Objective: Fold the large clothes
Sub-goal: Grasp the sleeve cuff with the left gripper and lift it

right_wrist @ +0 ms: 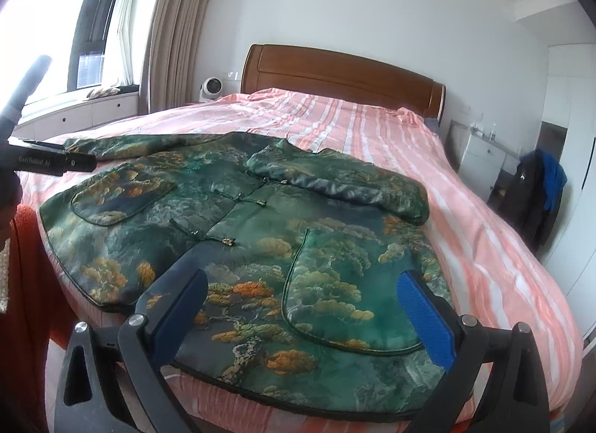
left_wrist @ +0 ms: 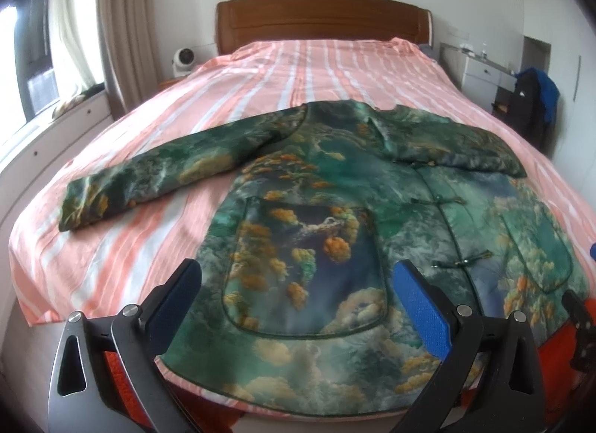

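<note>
A green padded jacket (left_wrist: 335,217) with a tree and cloud print lies front up on the bed, hem toward me. Its left sleeve (left_wrist: 167,176) stretches out flat to the left. Its right sleeve (right_wrist: 346,183) is folded across the chest below the collar. My left gripper (left_wrist: 301,302) is open and empty above the left pocket near the hem. My right gripper (right_wrist: 309,310) is open and empty above the right pocket (right_wrist: 346,284) near the hem. The left tool's body (right_wrist: 48,163) shows at the left edge of the right wrist view.
The bed (left_wrist: 298,72) has a pink and white striped sheet and a wooden headboard (left_wrist: 320,19). A window bench (left_wrist: 56,127) runs along the left. A white dresser (left_wrist: 484,75) and a chair with dark clothes (left_wrist: 532,101) stand at the right. A small fan (left_wrist: 182,59) sits by the headboard.
</note>
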`<state>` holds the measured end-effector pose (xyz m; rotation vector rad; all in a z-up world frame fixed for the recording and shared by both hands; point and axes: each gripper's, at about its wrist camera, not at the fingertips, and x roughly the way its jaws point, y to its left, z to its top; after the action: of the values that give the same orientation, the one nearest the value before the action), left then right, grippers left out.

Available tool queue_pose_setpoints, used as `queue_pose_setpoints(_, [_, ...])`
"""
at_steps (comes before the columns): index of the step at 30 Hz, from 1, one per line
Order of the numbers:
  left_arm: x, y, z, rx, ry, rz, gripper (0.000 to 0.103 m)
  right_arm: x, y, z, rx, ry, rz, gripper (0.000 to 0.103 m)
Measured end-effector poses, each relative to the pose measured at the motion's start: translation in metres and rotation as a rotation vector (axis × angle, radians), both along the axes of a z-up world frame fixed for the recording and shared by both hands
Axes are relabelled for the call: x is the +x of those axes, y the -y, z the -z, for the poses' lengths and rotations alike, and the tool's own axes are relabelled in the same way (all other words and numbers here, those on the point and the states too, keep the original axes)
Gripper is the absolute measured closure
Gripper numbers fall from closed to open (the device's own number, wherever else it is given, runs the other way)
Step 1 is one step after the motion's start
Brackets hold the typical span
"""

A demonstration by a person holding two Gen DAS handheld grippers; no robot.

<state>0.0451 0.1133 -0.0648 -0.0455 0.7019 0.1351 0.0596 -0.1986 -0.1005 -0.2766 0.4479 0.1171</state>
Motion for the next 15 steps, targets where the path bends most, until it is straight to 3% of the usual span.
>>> queue_pose_setpoints(5, [0.008,-0.015,0.002,-0.02,-0.035,-0.034,0.001,0.0,0.0,0.0,0.007,-0.007,-0.016,0.002])
queue_pose_setpoints(8, [0.017,-0.043,0.0,-0.097,-0.061,-0.08,0.001,-0.002,0.0,0.0,0.007,-0.003,-0.029,0.002])
queue_pose_setpoints(13, [0.042,-0.137,-0.006,-0.262,-0.049,-0.253,0.001,-0.001,0.002,0.0,0.018,-0.01,-0.024,0.002])
queue_pose_setpoints(15, [0.062,-0.192,0.009,-0.376,-0.103,-0.329,0.001,0.0,0.002,0.0,0.026,-0.019,-0.024,0.002])
